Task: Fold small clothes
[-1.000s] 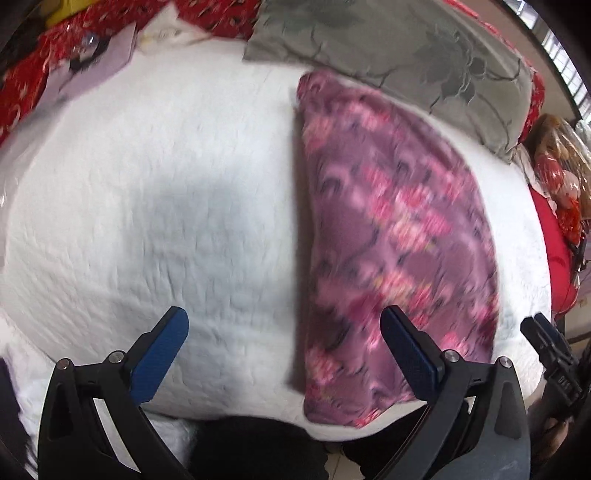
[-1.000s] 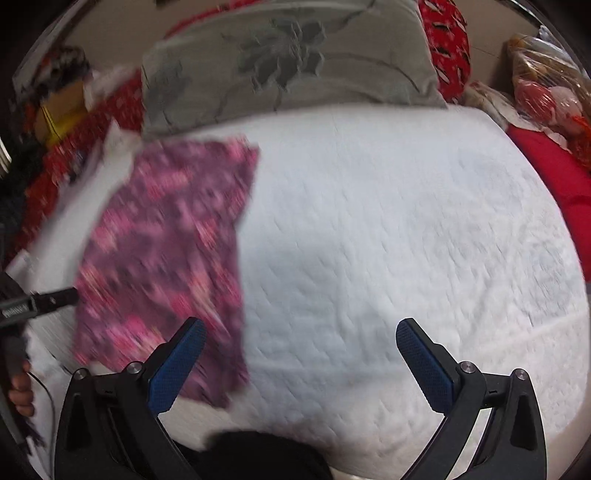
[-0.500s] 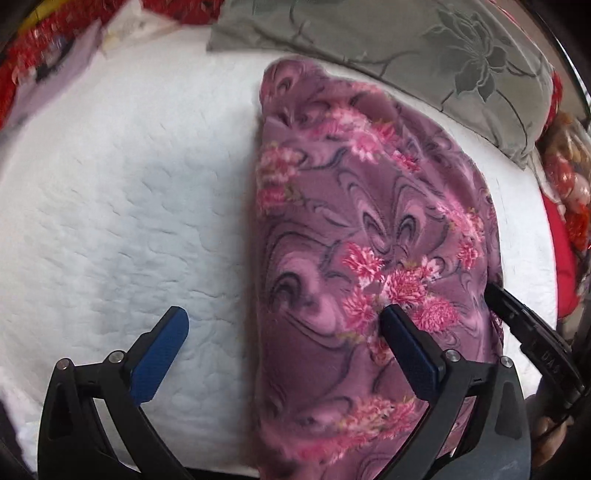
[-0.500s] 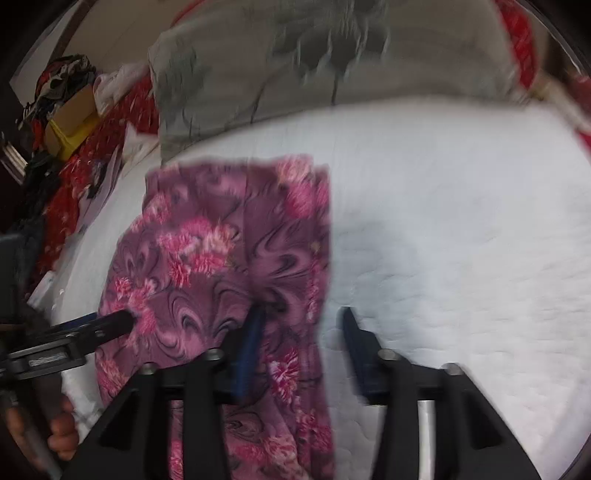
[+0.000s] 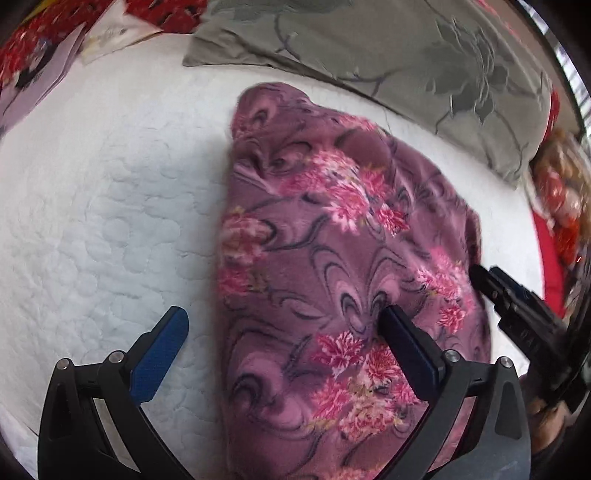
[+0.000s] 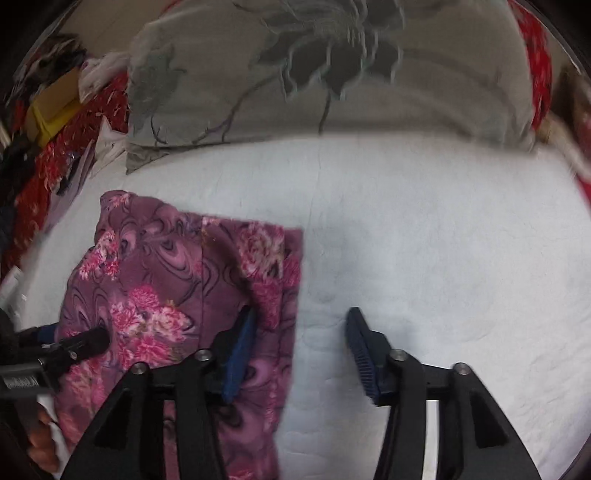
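One purple flowered garment (image 5: 332, 266) lay on the white quilted bed (image 5: 92, 221), already doubled lengthwise by the look of it, with its long left edge straight and a seam running up its middle in the right wrist view. It sat toward the near side of the bed, well apart from the grey flowered pillow (image 5: 406, 48) at the far end.

Two hand-held grippers were over it, both yours:

1. Left hand-held gripper (image 5: 284, 332): you held it wide open, gripping nothing. Its left finger stood over bare quilt and its right finger over the cloth, so the garment's left edge ran between them. Judged: placed to take that edge.

2. Right hand-held gripper (image 6: 299, 339): you held it partly open, narrower than the left, with nothing clamped. Its left finger was at the cloth beside a small raised pucker; contact cannot be confirmed. Its right finger stood over bare quilt, so the garment's right edge lay in the gap. Judged: closing in on that edge for a two-point lift and the next fold.

Also present, not in use: red patterned bedding (image 6: 40, 184) and loose papers (image 5: 107, 33) past the bed's far-left edge.
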